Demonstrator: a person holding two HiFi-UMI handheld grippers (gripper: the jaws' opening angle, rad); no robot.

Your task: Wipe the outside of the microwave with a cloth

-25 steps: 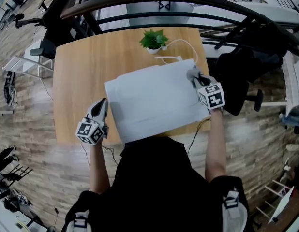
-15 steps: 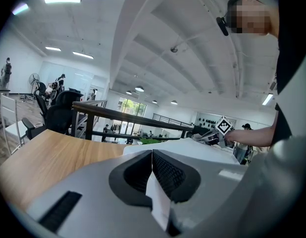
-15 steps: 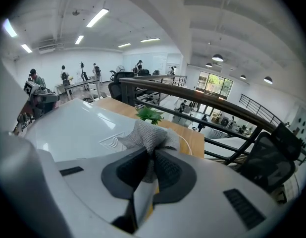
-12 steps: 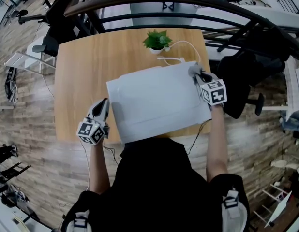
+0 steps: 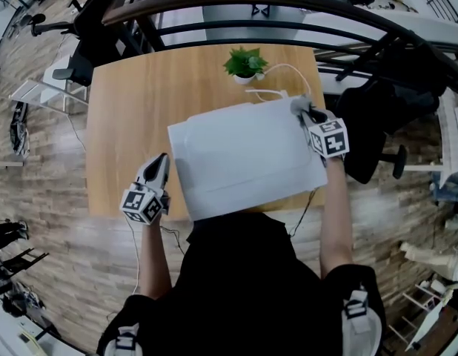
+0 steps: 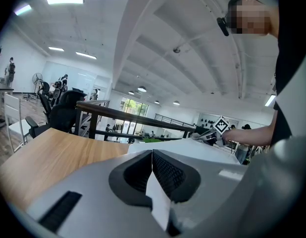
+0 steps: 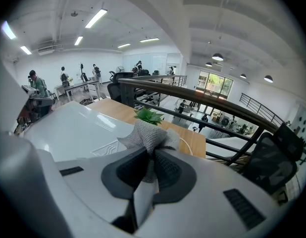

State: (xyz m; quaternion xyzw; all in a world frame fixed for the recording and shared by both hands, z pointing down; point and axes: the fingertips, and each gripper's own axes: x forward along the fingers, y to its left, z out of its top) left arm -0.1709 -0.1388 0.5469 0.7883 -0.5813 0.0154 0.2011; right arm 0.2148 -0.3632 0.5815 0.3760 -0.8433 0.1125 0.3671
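Note:
The white microwave [image 5: 247, 158] stands on the wooden table [image 5: 133, 110], and I look down on its top. My right gripper [image 5: 306, 115] is at the far right corner of that top, shut on a grey cloth [image 5: 296, 107]. In the right gripper view the cloth [image 7: 148, 134] bunches out of the shut right gripper [image 7: 152, 158] over the microwave top [image 7: 74, 130]. My left gripper [image 5: 156, 166] hangs by the microwave's left side near the table's front edge, shut and holding nothing. The left gripper [image 6: 152, 156] looks across the microwave top [image 6: 202, 150].
A small potted plant [image 5: 244, 63] and a white cable [image 5: 277, 69] sit at the table's far edge behind the microwave. A dark railing [image 5: 288, 6] runs beyond the table. A black office chair [image 5: 370, 136] stands to the right. The table's left half is bare wood.
The right gripper with the cloth has edged slightly toward the microwave's far edge. The left gripper has stayed where it was.

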